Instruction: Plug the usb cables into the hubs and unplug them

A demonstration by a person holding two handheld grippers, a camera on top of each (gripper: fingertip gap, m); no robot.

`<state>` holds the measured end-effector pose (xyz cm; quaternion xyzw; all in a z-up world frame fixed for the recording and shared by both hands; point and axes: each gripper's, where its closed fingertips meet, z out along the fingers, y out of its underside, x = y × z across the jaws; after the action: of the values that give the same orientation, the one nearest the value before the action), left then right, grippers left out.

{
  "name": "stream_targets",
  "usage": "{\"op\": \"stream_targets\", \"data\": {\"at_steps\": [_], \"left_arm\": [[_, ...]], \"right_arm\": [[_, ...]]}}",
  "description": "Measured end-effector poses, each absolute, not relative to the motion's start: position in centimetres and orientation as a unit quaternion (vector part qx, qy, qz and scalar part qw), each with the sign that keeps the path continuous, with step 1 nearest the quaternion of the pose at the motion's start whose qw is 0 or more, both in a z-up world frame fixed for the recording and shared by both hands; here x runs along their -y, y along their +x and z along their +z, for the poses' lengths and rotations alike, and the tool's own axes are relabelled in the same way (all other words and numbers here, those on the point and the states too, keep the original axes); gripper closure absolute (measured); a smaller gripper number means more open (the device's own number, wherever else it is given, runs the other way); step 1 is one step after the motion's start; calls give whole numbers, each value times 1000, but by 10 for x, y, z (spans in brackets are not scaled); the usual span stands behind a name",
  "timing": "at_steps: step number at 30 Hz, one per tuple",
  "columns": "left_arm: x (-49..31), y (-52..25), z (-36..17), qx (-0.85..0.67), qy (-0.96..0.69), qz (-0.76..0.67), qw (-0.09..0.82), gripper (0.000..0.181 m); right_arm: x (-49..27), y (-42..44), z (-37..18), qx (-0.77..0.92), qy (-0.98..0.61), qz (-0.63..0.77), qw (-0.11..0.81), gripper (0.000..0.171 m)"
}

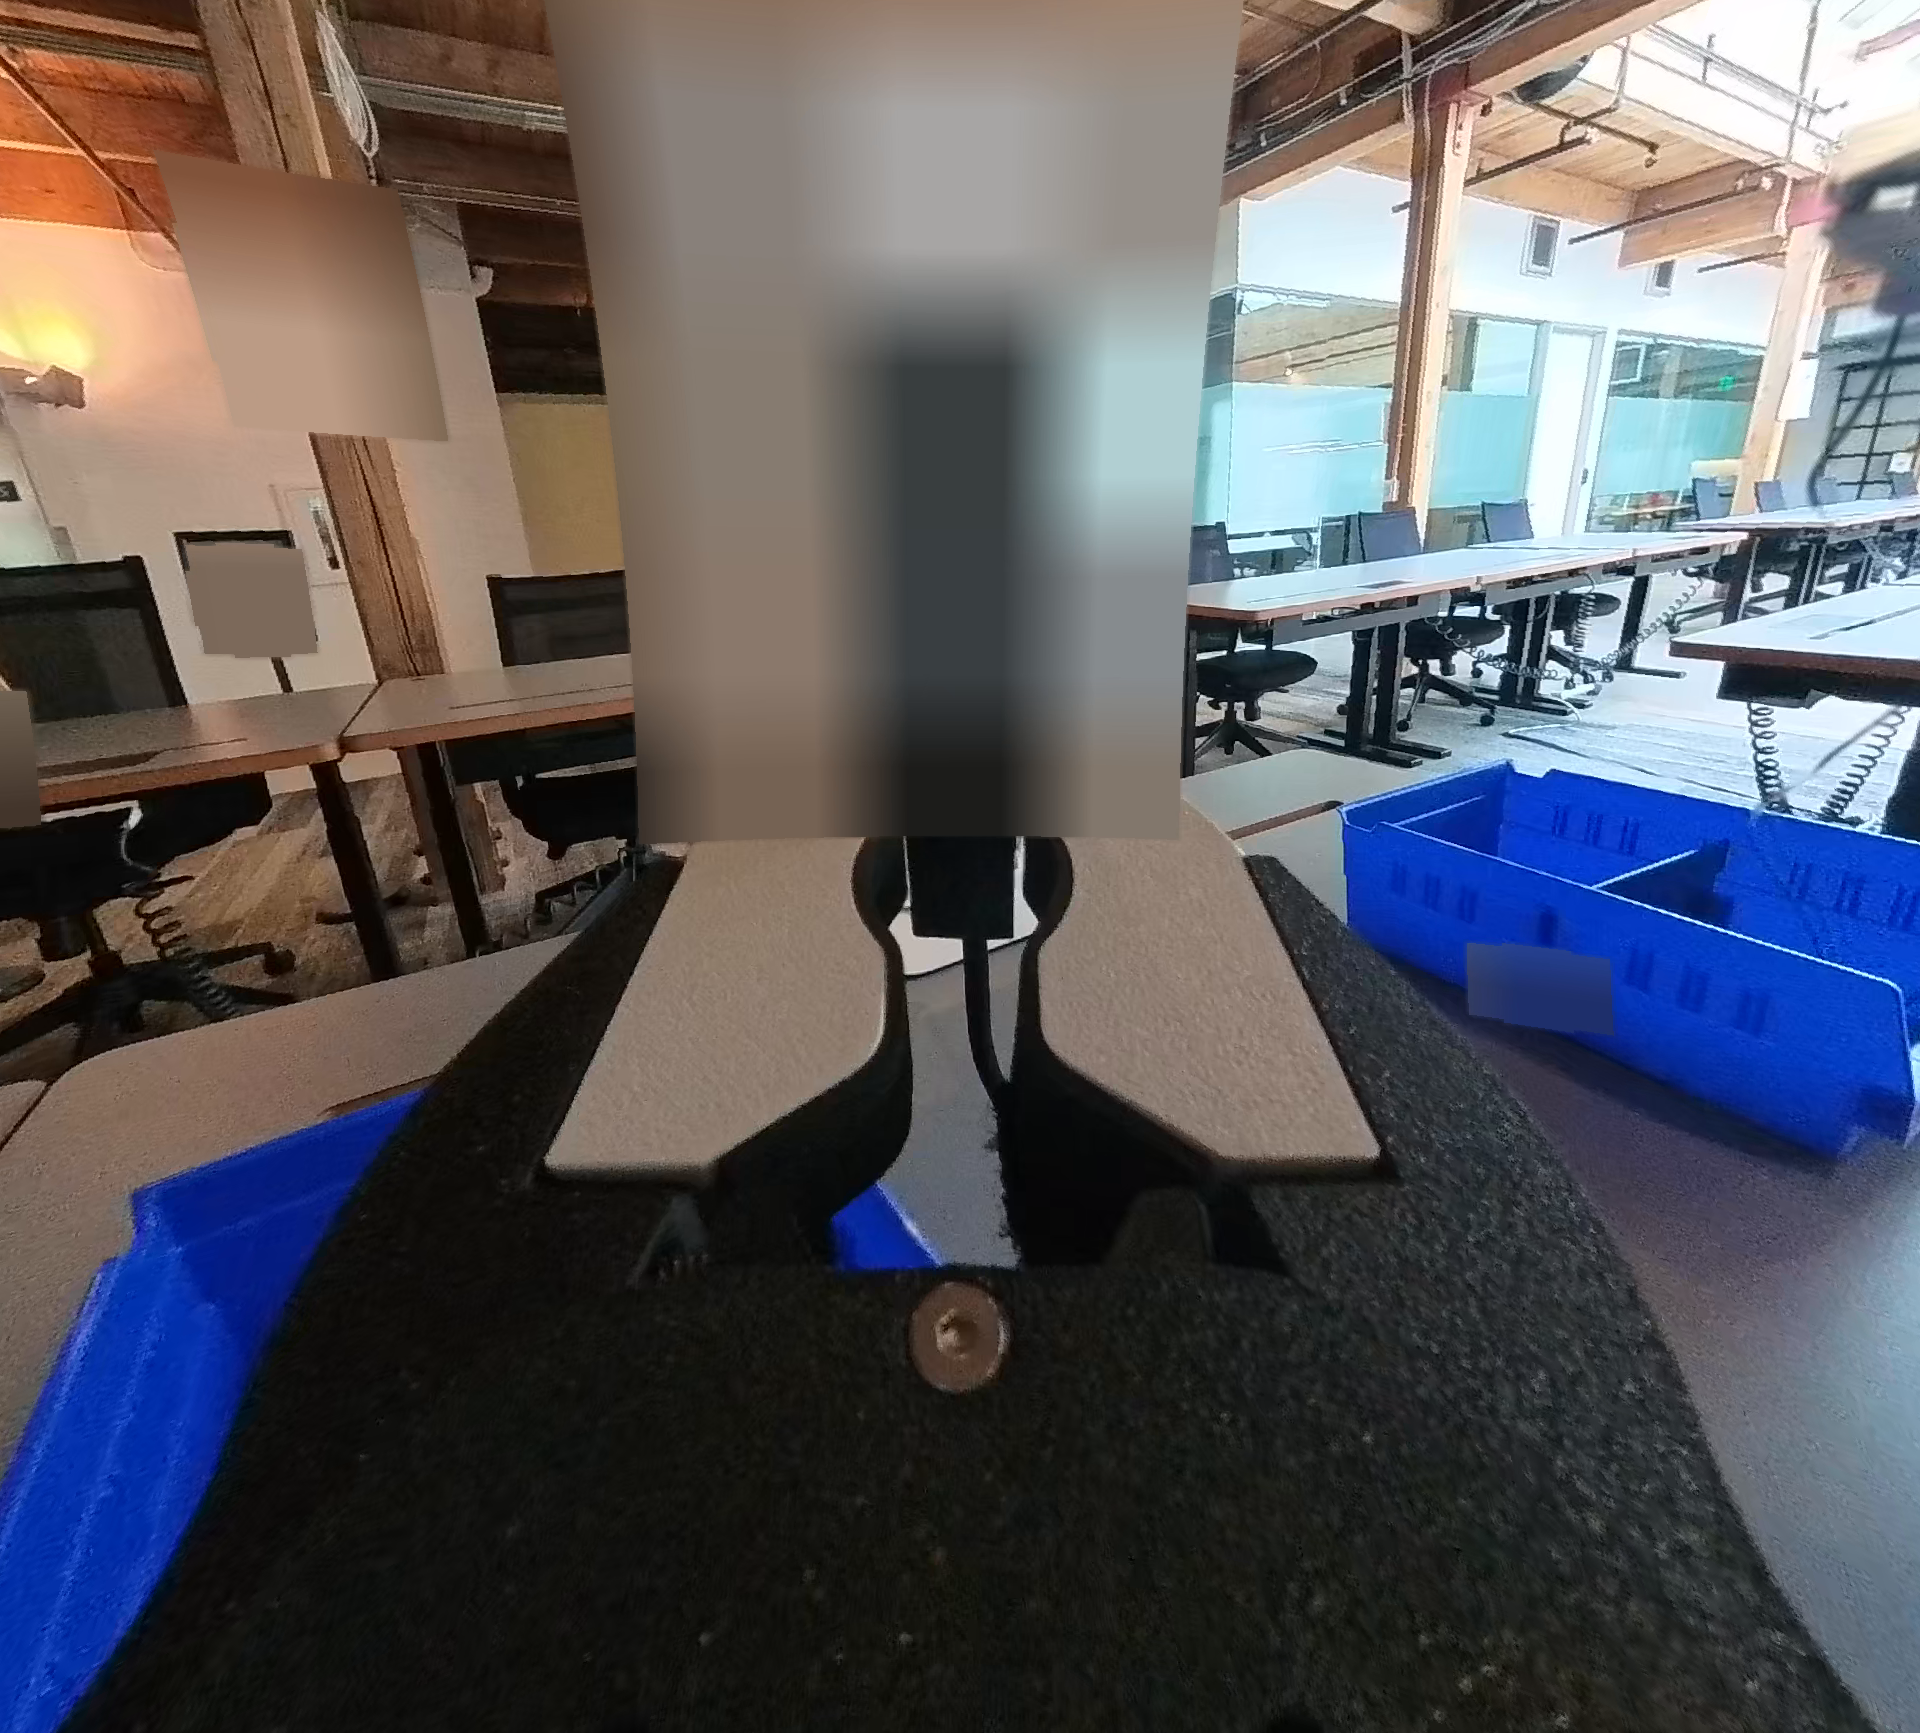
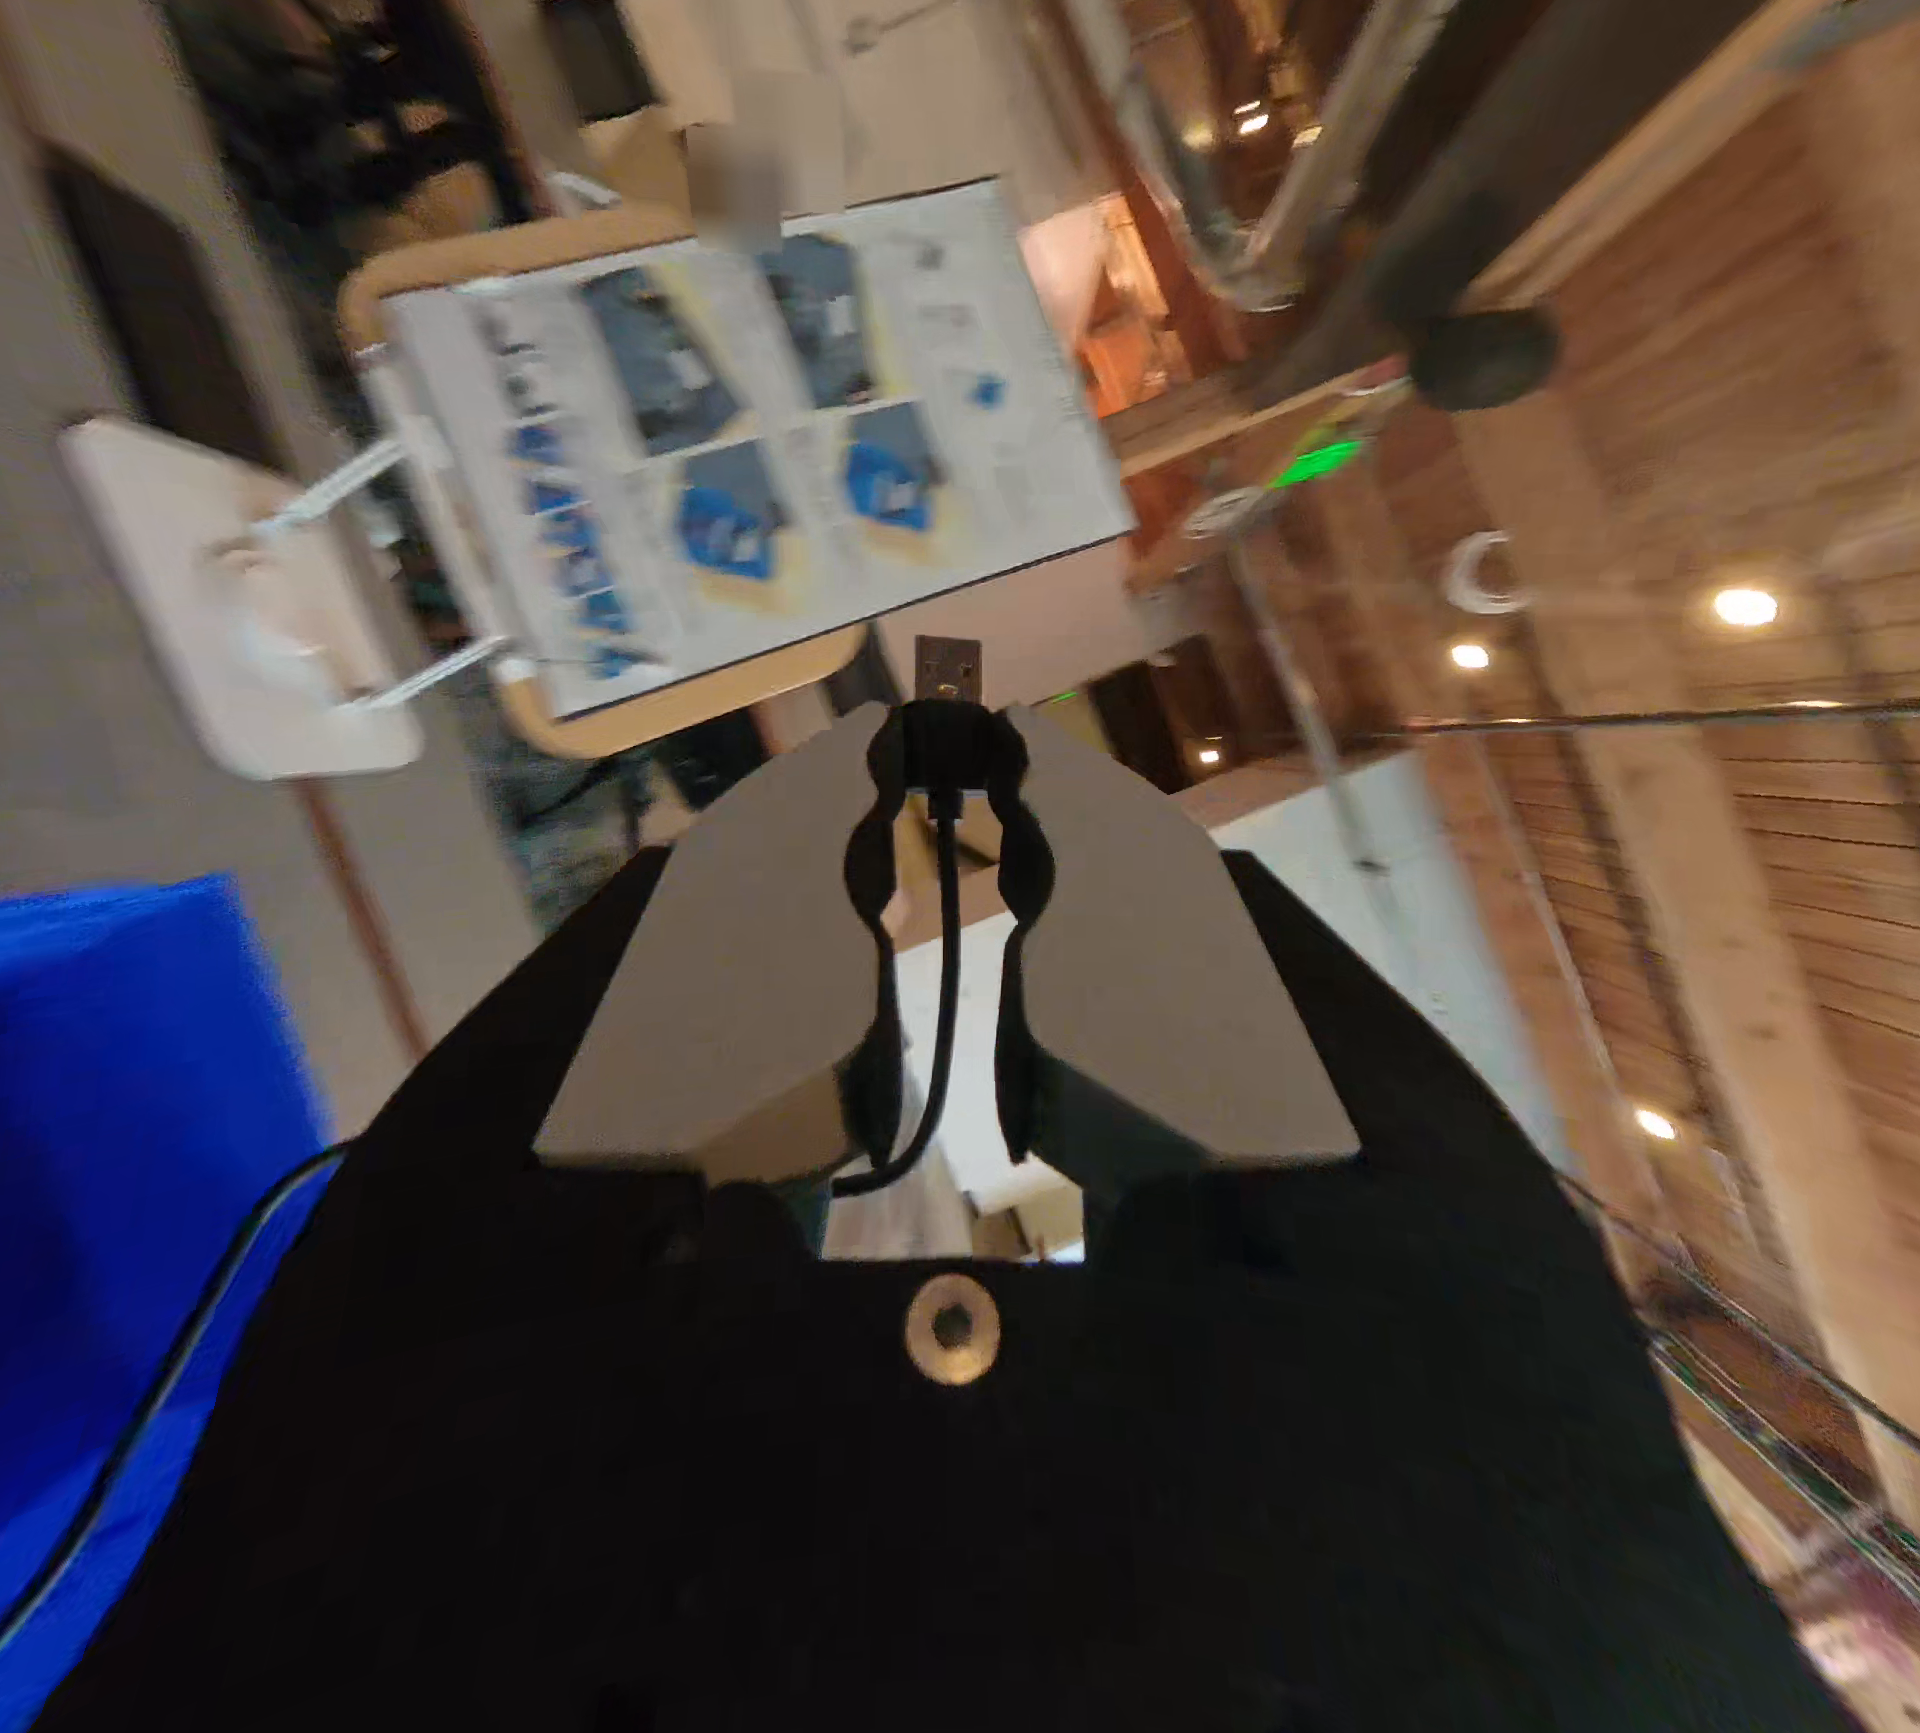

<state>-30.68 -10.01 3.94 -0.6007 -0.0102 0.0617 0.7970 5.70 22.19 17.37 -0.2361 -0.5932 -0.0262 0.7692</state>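
Note:
In the left wrist view my left gripper (image 1: 961,857) is shut on a black hub (image 1: 962,894) and holds it upright. The hub's black cable (image 1: 982,1008) runs back between the fingers. A blur patch hides the hub's upper part. In the right wrist view my right gripper (image 2: 948,743) is shut on a black USB plug (image 2: 948,753). The plug's metal end (image 2: 948,670) sticks out past the fingertips, and its cable (image 2: 943,956) trails back between the fingers. This view is tilted and motion-blurred. The right gripper also shows, blurred, at the far right of the left wrist view (image 1: 1881,229).
A divided blue bin (image 1: 1662,945) stands on the grey table (image 1: 1714,1320) to the right. Another blue bin (image 1: 156,1351) lies under my left gripper, and a blue bin (image 2: 125,1112) shows at the right view's left. A picture board on a stand (image 2: 748,436) is ahead. Desks and chairs fill the room. Across from one pair of fingers to the other is roughly 50 cm.

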Motion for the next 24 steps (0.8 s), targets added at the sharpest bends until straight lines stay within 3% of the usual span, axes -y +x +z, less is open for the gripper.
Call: {"op": "stream_targets", "data": {"at_steps": [4, 10, 15, 20, 24], "left_arm": [[97, -306, 38, 9, -604, 62, 795, 164], [93, -304, 35, 7, -608, 57, 792, 164], [93, -303, 36, 5, -609, 60, 791, 164], [94, -304, 36, 7, -609, 58, 791, 164], [95, -306, 35, 9, -608, 54, 792, 164]], "right_arm": [[-212, 53, 64, 677, -267, 6, 686, 157], [-198, 71, -84, 798, -361, 95, 473, 157], [-194, 84, -142, 833, -417, 126, 341, 156], [-196, 89, -157, 831, -467, 139, 268, 156], [-191, 93, -156, 824, -496, 157, 222, 105]]}}
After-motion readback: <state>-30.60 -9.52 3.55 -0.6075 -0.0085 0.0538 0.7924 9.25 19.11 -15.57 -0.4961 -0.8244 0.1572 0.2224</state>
